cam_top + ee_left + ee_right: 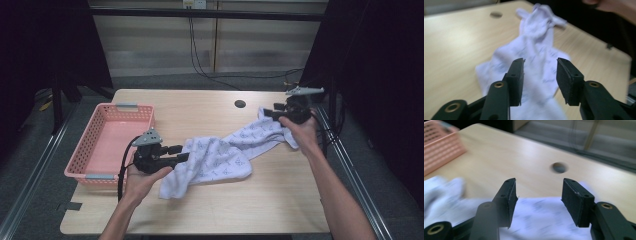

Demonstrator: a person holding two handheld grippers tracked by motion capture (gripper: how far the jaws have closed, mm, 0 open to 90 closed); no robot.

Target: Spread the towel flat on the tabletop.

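Note:
A white patterned towel (220, 157) lies crumpled and stretched across the wooden table (210, 210), running from the front middle toward the far right corner. My left gripper (184, 152) hovers at the towel's near left end, jaws apart with nothing pinched. In the left gripper view the towel (536, 37) spreads out beyond the open left gripper (540, 66). My right gripper (267, 114) is at the towel's far right end, also open. In the right gripper view the towel (544, 220) lies under and beyond the parted jaws of the right gripper (539, 190).
A pink plastic basket (90, 135) stands at the table's left edge with nothing inside; it appears blurred in the right gripper view (439, 142). A round cable hole (240, 104) sits near the table's far edge. Cables hang behind the table.

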